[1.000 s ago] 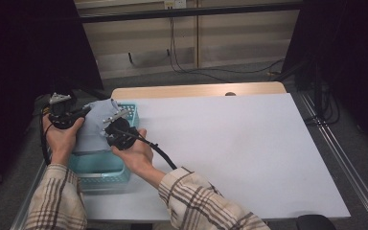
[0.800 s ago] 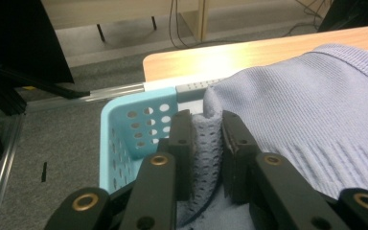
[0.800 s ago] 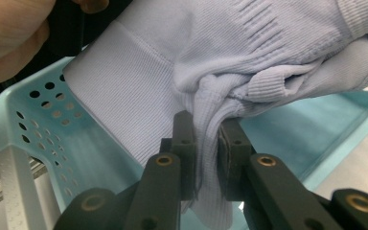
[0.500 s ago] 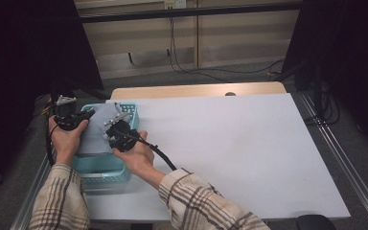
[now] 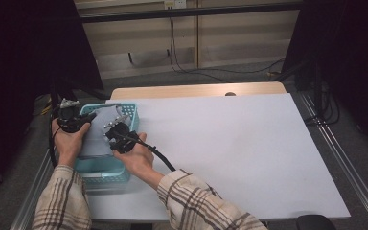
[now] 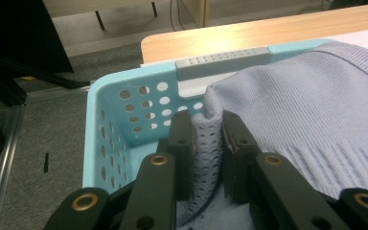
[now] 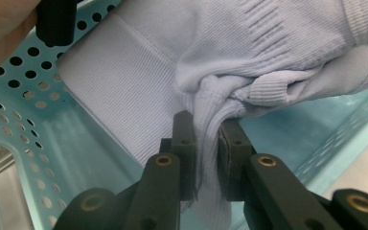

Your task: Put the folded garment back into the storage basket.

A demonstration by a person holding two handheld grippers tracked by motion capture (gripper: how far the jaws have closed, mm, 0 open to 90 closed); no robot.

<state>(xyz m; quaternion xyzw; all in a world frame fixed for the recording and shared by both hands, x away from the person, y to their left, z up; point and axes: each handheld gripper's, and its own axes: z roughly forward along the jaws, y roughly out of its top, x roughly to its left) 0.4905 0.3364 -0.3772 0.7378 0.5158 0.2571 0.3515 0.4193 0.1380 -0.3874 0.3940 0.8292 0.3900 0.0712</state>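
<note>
A pale lavender knit garment (image 5: 99, 134) hangs over a light blue perforated basket (image 5: 103, 178) at the table's left edge. My left gripper (image 5: 87, 118) is shut on a fold of the garment (image 6: 316, 110) near the basket's (image 6: 124, 124) far left rim; knit fabric is pinched between its jaws (image 6: 207, 143). My right gripper (image 5: 112, 125) is shut on another bunched fold of the garment (image 7: 249, 57), held above the basket's (image 7: 24, 124) inside. Between the two grippers the cloth is lifted off the basket floor.
A large white sheet (image 5: 239, 148) covers the wooden table (image 5: 196, 90) to the right of the basket. Metal rails (image 5: 350, 163) run along the table's sides. Cables (image 5: 182, 52) lie on the floor beyond the far edge.
Both hands have shifted slightly with the garment still pinched, and the cloth has risen a little over the basket.
</note>
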